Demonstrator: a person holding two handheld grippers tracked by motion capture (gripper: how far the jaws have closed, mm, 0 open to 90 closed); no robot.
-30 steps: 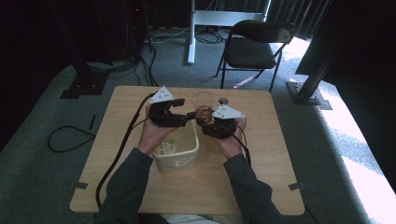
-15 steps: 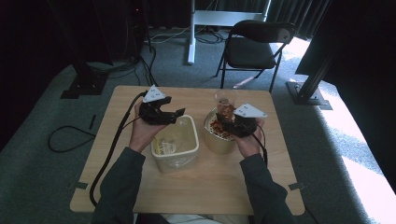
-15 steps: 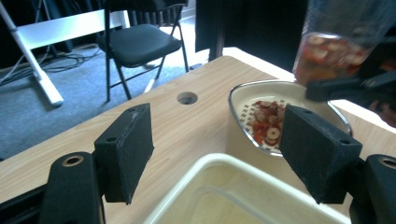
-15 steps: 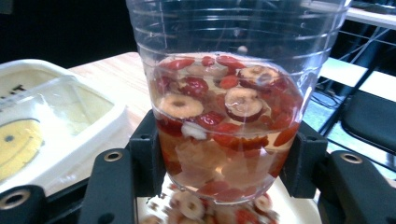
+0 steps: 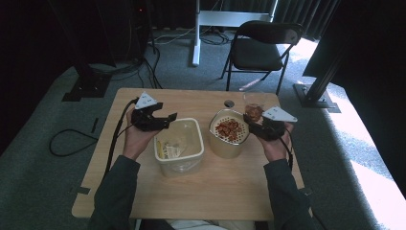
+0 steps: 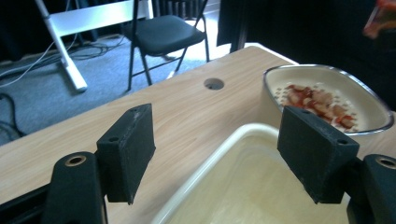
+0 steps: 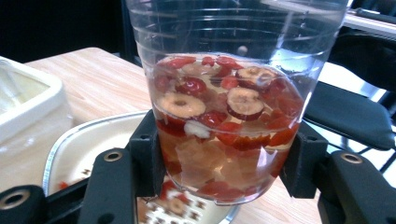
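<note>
Our right tool (image 7: 219,172) pinches a clear cup (image 7: 229,116) of red fruit slices above the strainer bowl (image 5: 229,139). Our left tool (image 6: 224,158) hangs spread, its jaws just closing a little on nothing, over the cream tub (image 5: 180,163) on the tabletop (image 5: 191,196).

I am working in what looks like a recording studio or lab room, not a home. My wooden desk (image 5: 191,191) stands alone on grey carpet (image 5: 38,191), with black curtains (image 5: 48,38) around it, loose cables (image 5: 67,143) trailing across the floor, a black folding chair (image 5: 261,48) and a white stand's foot (image 5: 225,19) behind.
</note>
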